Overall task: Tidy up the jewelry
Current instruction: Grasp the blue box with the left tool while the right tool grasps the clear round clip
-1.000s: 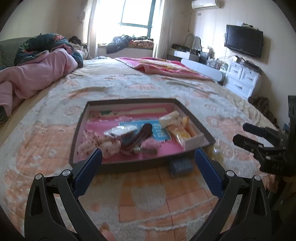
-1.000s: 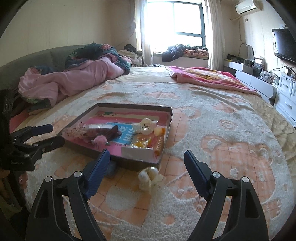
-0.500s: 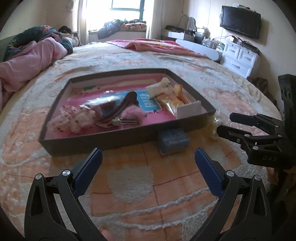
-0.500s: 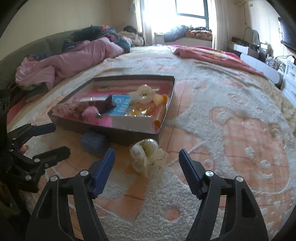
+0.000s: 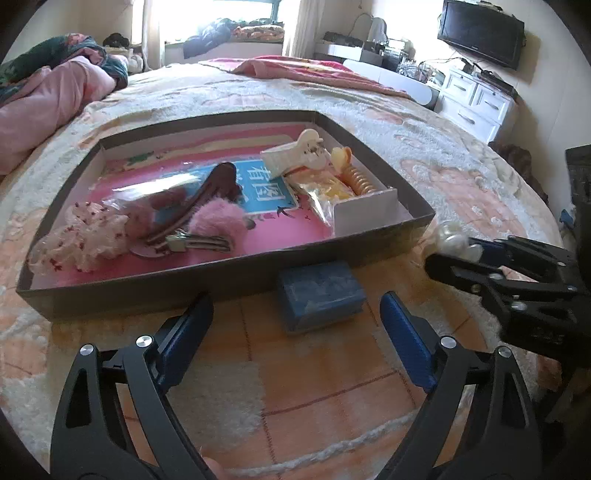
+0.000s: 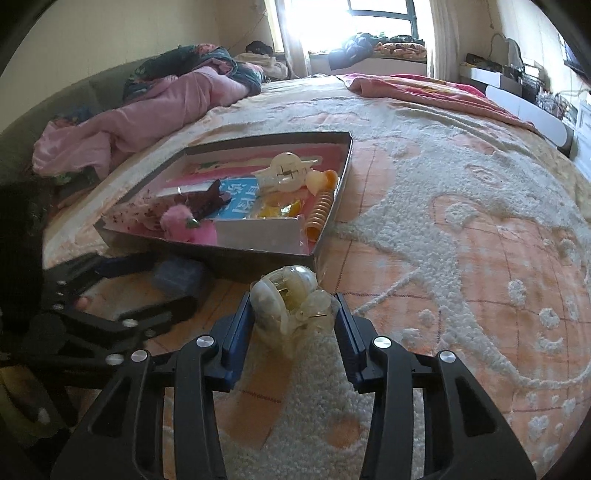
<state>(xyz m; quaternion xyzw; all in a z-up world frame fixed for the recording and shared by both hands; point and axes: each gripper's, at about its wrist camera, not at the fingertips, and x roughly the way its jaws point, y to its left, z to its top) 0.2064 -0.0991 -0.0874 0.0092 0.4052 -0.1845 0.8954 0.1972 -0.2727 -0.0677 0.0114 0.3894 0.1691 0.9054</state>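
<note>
A shallow dark box tray [image 5: 221, 284] with a pink floor lies on the bed and holds several hair clips and ties. In front of it sits a small blue box [image 5: 319, 295]. My left gripper [image 5: 295, 301] points down at that box. Its jaws are closing, still wide, with the box just ahead between the fingertips and untouched. A pearly hair claw [image 6: 288, 295] lies off the tray's [image 6: 258, 258] near right corner. My right gripper [image 6: 293, 310] is closing on the claw, a blue pad against each side. The left wrist view shows the right gripper [image 5: 452, 253] holding the claw [image 5: 454, 240].
The bed is covered with a cream and orange patterned blanket [image 6: 461, 258]. Pink bedding [image 6: 155, 107] is heaped at the far left and a red cloth [image 5: 314, 72] lies at the far end. White drawers [image 5: 476, 99] and a wall television [image 5: 480, 33] stand to the right.
Both grippers have come down and closer to the bed. The right jaws have narrowed from wide apart onto the pearly claw. The left jaws have narrowed a little around the blue box.
</note>
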